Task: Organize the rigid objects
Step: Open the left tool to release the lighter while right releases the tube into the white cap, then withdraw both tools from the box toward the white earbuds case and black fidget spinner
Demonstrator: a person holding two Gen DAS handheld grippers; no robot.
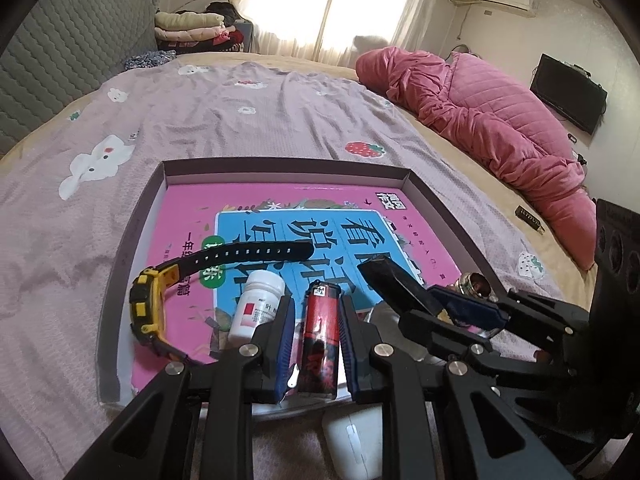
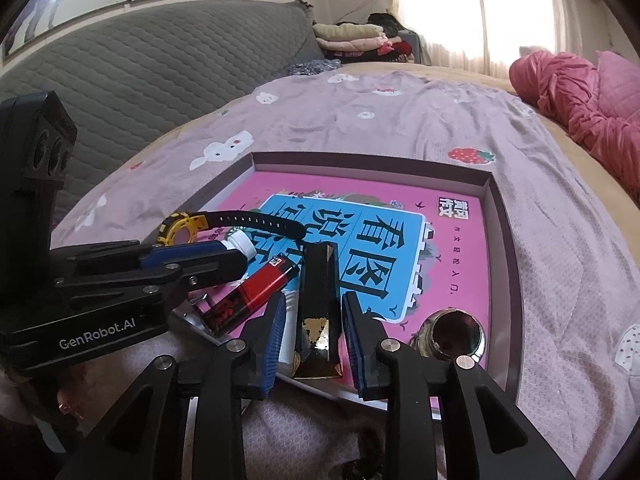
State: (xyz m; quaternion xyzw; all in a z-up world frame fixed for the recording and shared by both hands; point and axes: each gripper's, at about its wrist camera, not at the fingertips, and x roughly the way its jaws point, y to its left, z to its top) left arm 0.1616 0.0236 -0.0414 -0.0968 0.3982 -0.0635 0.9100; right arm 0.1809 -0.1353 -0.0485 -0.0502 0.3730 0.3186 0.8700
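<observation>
Inside the tray (image 1: 416, 178), lighter (image 1: 320, 336) sits clamped between left gripper (image 1: 316, 344) pads.

White lettering on the side of the left gripper (image 2: 100, 280) reads "GenRobot.AI". The pink book (image 2: 452, 248) lying in the shallow box (image 2: 496, 196) carries big black Chinese characters on its blue panel — 看图说话 as far as they can be made out — seen upside down. A small black badge near the book's corner is too small to read.
</observation>
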